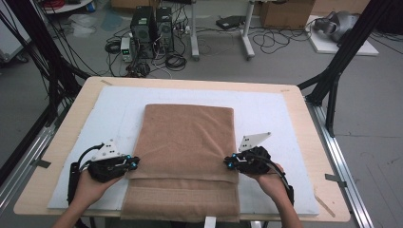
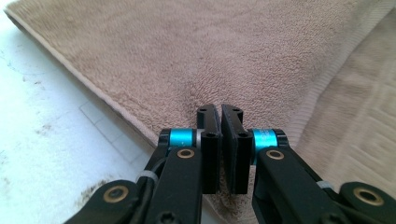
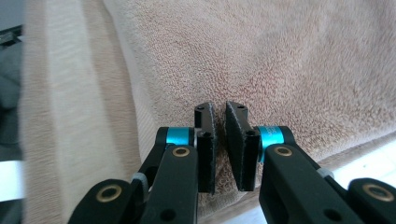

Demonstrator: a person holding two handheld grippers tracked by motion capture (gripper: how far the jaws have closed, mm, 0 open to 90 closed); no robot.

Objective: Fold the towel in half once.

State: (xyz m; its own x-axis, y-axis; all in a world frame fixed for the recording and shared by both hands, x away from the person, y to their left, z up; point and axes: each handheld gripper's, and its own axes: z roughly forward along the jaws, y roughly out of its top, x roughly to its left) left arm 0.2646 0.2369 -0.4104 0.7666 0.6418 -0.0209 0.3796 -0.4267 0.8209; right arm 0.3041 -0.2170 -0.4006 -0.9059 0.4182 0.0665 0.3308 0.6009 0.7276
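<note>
Lying folded, fuzzy brown towel point(image 1: 187, 142) — each tool point(image 1: 134, 163) point(image 1: 229, 162) nipping an edge.

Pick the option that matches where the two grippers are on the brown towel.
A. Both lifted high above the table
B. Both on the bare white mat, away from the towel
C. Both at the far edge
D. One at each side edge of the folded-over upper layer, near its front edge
D: in the high view the left gripper and the right gripper sit at opposite side edges of the towel, near the upper layer's front edge, with their jaws almost closed over the pile.
</note>
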